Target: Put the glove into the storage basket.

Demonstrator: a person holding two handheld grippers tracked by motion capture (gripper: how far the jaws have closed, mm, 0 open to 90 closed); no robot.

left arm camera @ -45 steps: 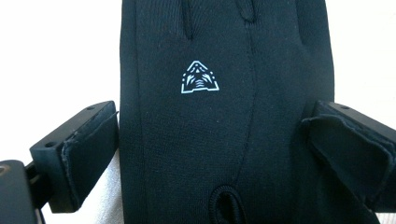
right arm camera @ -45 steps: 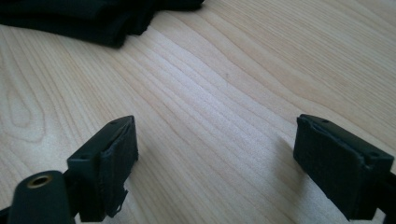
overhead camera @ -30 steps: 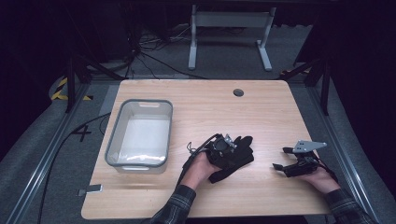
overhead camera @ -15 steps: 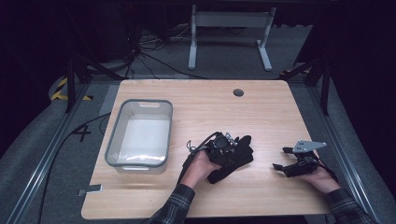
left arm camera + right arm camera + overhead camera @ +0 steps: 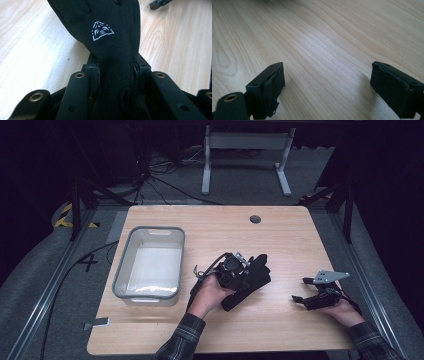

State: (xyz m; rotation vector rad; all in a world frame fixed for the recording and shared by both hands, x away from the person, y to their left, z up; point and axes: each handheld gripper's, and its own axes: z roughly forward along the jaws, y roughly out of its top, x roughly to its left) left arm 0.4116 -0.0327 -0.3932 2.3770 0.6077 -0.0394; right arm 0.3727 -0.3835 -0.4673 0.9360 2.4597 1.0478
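Note:
A black glove (image 5: 254,276) with a white three-cornered logo (image 5: 102,30) is pinched at its wrist end between the jaws of my left gripper (image 5: 236,270), a little above the middle of the wooden table (image 5: 295,240). Those jaws have just been closing, and the pads now press the fabric from both sides (image 5: 116,67). The glove's fingers hang forward and down towards the wood. My right gripper (image 5: 301,289) rests low at the table's right side, jaws wide apart (image 5: 327,85) with bare wood between them.
A clear plastic bin (image 5: 121,270) stands on the left part of the table with pale contents on its floor. A round cable hole (image 5: 255,219) sits near the far edge. A jaw of the right gripper (image 5: 160,3) shows beyond the glove.
My left hand has risen a little with the glove, and the glove has come partly off the wood. The right hand has kept still.

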